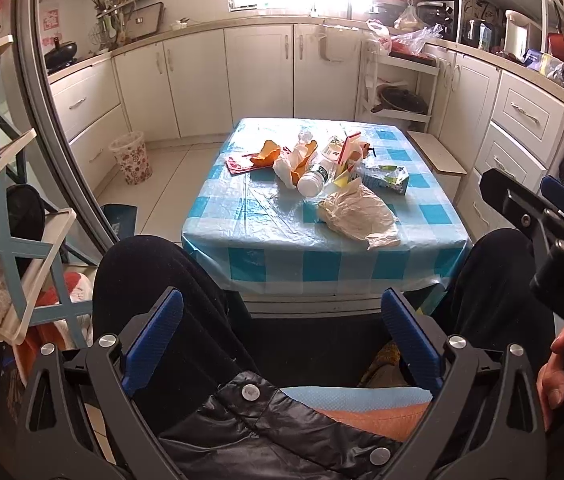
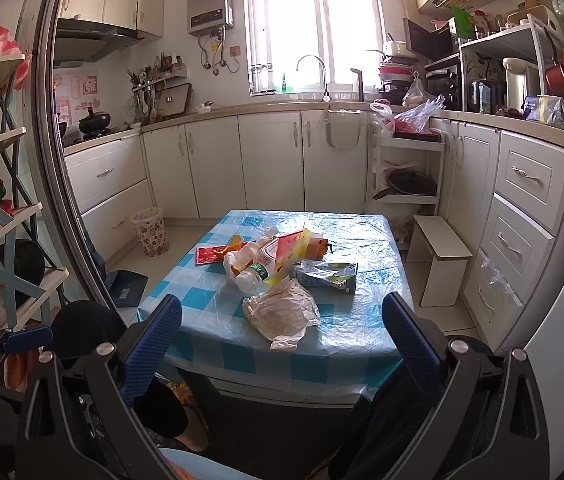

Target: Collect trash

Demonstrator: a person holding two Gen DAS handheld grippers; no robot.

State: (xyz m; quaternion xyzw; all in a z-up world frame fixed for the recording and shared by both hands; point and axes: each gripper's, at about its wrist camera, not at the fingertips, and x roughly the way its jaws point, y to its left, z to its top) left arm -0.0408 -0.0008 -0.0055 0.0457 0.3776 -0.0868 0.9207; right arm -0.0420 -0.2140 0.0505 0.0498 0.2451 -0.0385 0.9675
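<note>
Kitchen daylight falls on my blue-checked plastic-covered table (image 2: 218,344). Both my left gripper (image 1: 282,344) and right gripper (image 2: 282,344) gape, holding nothing. Nearest lies the crumpled translucent plastic bag (image 2: 284,312): light, limp, slippery, so I'd pinch a bunched fold.

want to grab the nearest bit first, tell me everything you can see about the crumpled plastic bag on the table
The crumpled plastic bag is thin, translucent, whitish-beige film, creased and flattened into a loose heap, apparently empty. It lies on the blue-and-white checked tablecloth, the piece of trash nearest the person's edge of the table. Its far end reaches the pile, beside the plastic bottle and the drink carton; actual contact is unclear. A loose flap trails toward the near edge. Neither gripper touches it.
</note>
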